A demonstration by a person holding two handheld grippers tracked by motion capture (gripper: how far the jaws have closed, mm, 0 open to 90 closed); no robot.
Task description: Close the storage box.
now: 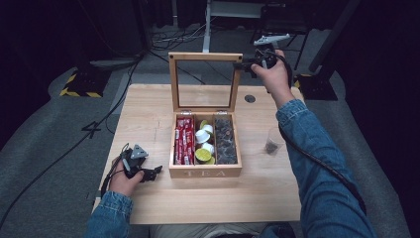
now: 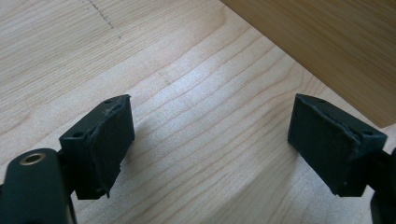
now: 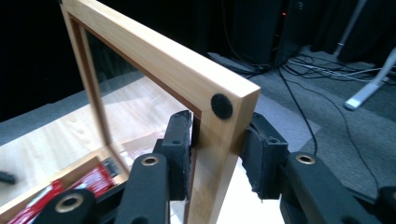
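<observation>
Your right gripper (image 3: pixel 217 154) is clamped on the far right corner of the upright lid (image 1: pixel 205 56), 1 pad on each face of the wooden frame; the jaws stand partly closed around that frame. The lid, a glass pane in a wood border, rises from the far edge of the tea box (image 1: pixel 205 171), which sits at the middle of the table (image 1: pixel 148 124). The box shows 3 compartments: red sachets (image 1: pixel 183 141) on the left, round capsules (image 1: pixel 204 144) in the middle, dark pieces (image 1: pixel 225 141) on the right. Your left gripper (image 2: pixel 210 140) rests near the box's near left corner, jaws spread wide and holding nothing, bare tabletop between them. A clear cup (image 1: pixel 272 140) stands to the right of the box.
</observation>
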